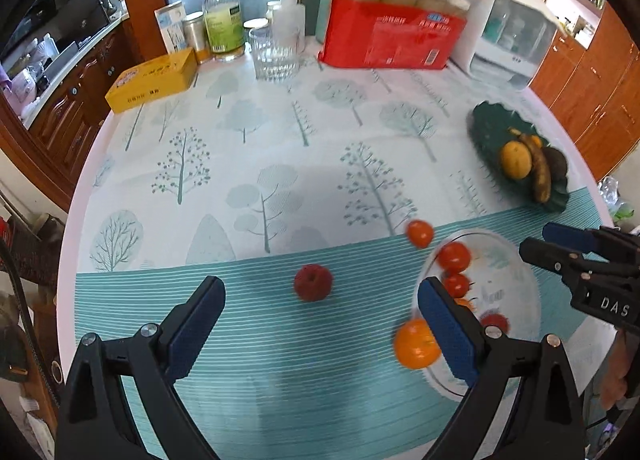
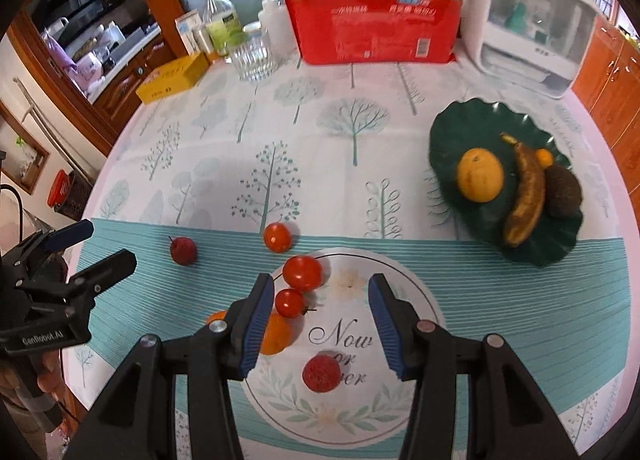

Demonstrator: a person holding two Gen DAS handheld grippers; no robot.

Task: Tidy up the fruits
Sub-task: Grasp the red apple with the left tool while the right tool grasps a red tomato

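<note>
Left tongs wide open, empty, over red berry on worktop. Right tongs partly open, empty, above white plate holding tomatoes, orange. Green plate carries banana.

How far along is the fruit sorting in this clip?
Partly done. The white plate holds two tomatoes, an orange and a red berry; the green plate holds an orange, banana and avocado. Both grippers, left and right, are open and empty. Left on the cloth: one tomato, one lychee, one small orange.
</note>
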